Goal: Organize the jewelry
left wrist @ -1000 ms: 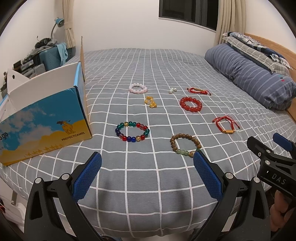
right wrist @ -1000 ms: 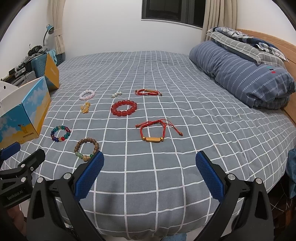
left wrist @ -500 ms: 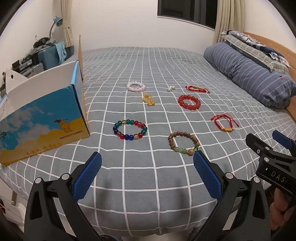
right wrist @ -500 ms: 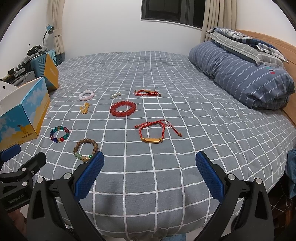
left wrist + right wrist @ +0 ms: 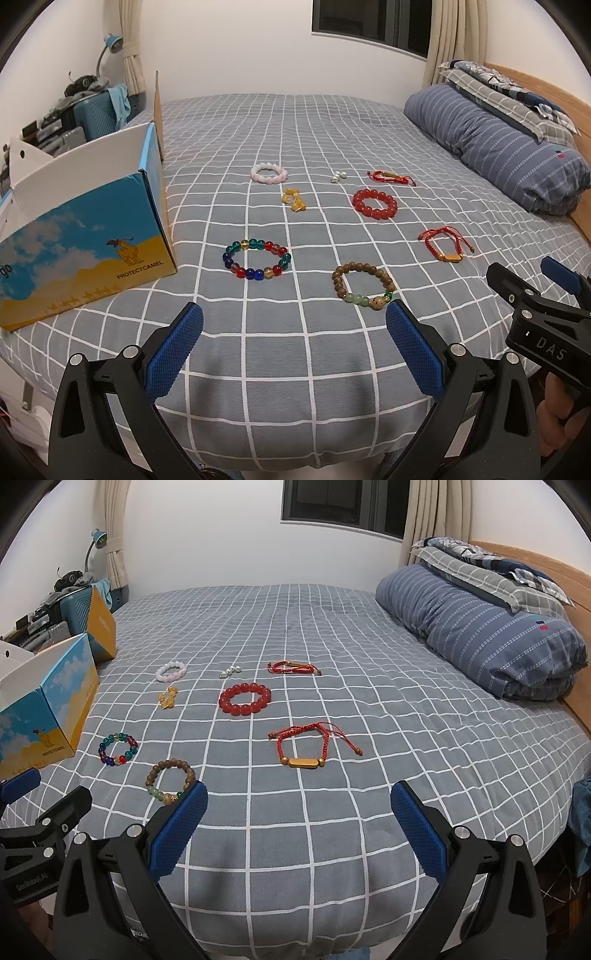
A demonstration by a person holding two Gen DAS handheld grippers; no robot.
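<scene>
Both grippers hover wide open and empty over the near edge of the bed (image 5: 295,387), nothing yet picked up. The likely first step is the left gripper (image 5: 294,350) taking the wood bracelet (image 5: 362,286), which lies flat just ahead of its right finger; the box (image 5: 88,236) stands open to the left. Best to come down straddling one side of the ring and pinch the beads, not the sheet. The right gripper (image 5: 298,829) faces the red cord bracelet (image 5: 303,749), whose gold bar lies crosswise, cords trailing right.
</scene>
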